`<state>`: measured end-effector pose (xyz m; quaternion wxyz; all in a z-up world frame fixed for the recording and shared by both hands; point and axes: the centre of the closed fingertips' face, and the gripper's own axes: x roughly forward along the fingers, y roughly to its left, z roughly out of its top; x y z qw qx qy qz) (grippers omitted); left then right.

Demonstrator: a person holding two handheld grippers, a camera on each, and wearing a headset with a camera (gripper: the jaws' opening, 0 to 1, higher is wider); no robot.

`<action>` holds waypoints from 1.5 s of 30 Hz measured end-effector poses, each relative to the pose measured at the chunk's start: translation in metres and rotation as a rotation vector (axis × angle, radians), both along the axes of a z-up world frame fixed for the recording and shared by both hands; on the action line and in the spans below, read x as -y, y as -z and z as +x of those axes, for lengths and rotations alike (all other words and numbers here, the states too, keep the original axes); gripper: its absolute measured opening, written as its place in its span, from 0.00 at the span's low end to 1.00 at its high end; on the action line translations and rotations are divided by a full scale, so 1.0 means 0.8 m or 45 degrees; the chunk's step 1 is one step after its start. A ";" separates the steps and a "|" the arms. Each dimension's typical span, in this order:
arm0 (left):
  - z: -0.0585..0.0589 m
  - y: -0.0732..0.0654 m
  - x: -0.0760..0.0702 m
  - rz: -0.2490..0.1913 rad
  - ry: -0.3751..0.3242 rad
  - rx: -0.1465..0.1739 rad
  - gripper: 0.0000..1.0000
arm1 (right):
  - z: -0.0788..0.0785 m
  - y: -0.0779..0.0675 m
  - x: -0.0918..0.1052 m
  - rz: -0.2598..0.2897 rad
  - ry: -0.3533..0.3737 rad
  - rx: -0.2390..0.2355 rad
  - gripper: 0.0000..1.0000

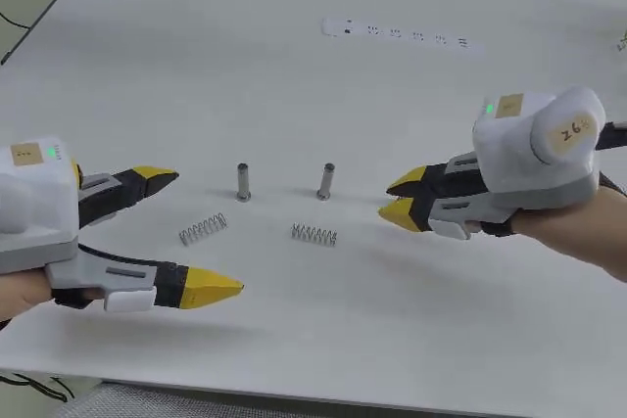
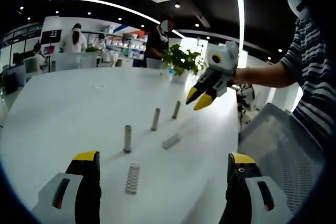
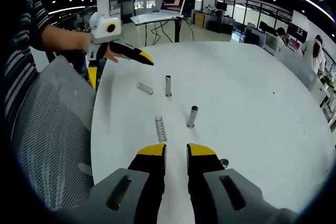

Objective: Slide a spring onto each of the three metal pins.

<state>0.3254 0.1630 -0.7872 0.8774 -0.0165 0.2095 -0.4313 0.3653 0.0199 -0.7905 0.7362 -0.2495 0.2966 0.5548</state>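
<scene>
Two upright metal pins (image 1: 243, 183) (image 1: 326, 181) stand on the white table (image 1: 294, 75), with one spring (image 1: 203, 229) and another spring (image 1: 313, 234) lying loose in front of them. My left gripper (image 1: 196, 232) hovers low at the left, open wide and holding nothing; its own view shows three pins (image 2: 127, 138) (image 2: 155, 119) (image 2: 176, 109) in a row and both springs (image 2: 133, 178) (image 2: 171, 141). To the right of the pins my right gripper (image 1: 397, 197) floats with a narrow gap between its jaws. In its view (image 3: 177, 150), a spring (image 3: 160, 128) lies just ahead.
A white power strip (image 1: 402, 34) lies at the far side of the table. A grey mesh chair (image 3: 52, 129) stands off the near table edge. People and desks are in the background of the gripper views.
</scene>
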 end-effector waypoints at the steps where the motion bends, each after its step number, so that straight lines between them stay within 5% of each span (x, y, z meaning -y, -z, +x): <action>1: 0.000 0.000 0.001 0.000 0.001 -0.001 0.98 | -0.002 0.001 -0.003 -0.012 -0.018 0.000 0.13; 19: -0.001 -0.002 0.003 -0.003 0.008 0.000 0.97 | -0.011 0.022 -0.053 -0.160 -0.220 -0.010 0.12; 45: -0.004 0.001 -0.002 -0.008 0.002 -0.017 0.96 | -0.013 0.077 -0.065 -0.363 -0.323 -0.085 0.11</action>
